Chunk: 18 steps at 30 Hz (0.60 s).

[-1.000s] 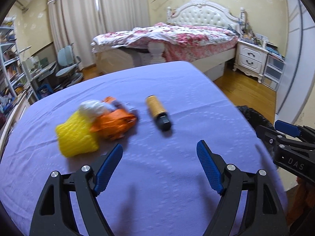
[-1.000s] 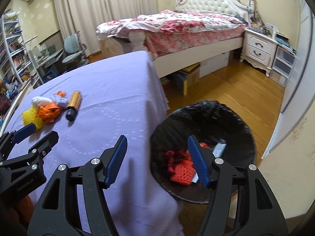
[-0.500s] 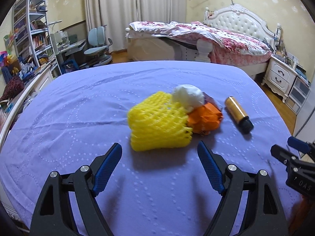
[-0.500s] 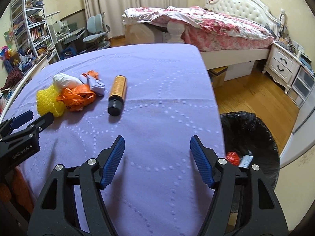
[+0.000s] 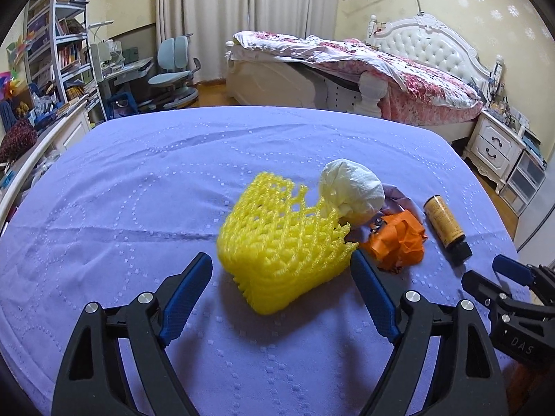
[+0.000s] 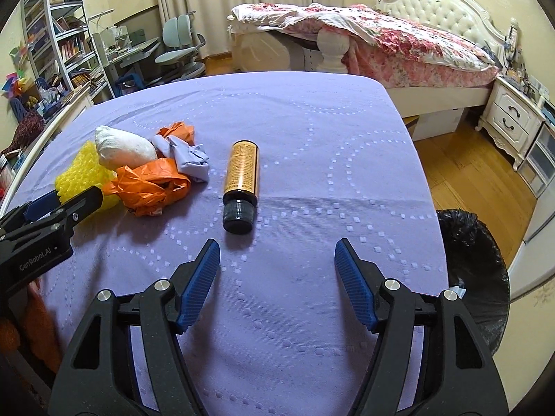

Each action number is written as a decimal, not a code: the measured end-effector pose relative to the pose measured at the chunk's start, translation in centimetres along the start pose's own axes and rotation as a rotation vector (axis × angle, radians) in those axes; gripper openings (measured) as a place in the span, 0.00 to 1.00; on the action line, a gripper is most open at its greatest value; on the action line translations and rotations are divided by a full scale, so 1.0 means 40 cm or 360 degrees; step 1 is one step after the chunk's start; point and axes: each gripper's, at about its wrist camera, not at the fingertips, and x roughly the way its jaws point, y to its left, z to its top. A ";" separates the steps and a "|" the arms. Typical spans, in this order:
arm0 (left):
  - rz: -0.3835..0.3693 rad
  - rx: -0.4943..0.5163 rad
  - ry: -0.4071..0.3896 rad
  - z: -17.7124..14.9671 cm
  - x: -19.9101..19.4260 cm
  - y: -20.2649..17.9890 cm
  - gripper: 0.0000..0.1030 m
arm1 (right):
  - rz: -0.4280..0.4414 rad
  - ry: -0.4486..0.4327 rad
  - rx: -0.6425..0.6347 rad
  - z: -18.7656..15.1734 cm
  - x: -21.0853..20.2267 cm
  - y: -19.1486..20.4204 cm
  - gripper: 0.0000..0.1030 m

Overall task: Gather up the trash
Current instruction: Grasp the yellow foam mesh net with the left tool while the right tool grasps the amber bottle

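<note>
Most of the collecting is still to do, by my reading: the bin (image 6: 475,277) at the right hand-held gripper's (image 6: 277,277) right edge shows only a scrap of litter, while on the worktop (image 5: 138,190) the yellow foam net (image 5: 281,242) sits just ahead of the empty left hand-held gripper (image 5: 281,291), whose jaws have just been opening; white wad (image 5: 350,190), orange bag (image 5: 399,242) and bottle (image 6: 241,180) lie before the right, open and empty

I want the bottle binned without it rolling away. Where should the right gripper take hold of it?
Probably across the gold label of the bottle, coming down from above. It lies on its side on the purple cloth, black cap toward the right gripper, so the open jaws already straddle its width; the round body may roll if nudged sideways.
</note>
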 end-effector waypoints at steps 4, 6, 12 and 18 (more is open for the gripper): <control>-0.0053 -0.0050 0.0027 0.008 0.011 0.020 0.75 | 0.0002 0.0008 -0.0003 0.003 0.004 0.003 0.65; -0.0070 -0.0060 0.0033 0.010 0.013 0.028 0.71 | 0.0001 0.0010 -0.0003 0.004 0.006 0.004 0.66; -0.0107 -0.0046 0.0015 0.009 0.006 0.031 0.63 | -0.0009 0.0014 -0.0019 0.008 0.011 0.007 0.66; -0.0124 -0.0024 -0.0009 0.001 -0.011 0.045 0.51 | -0.0014 0.0020 -0.0038 0.016 0.020 0.018 0.66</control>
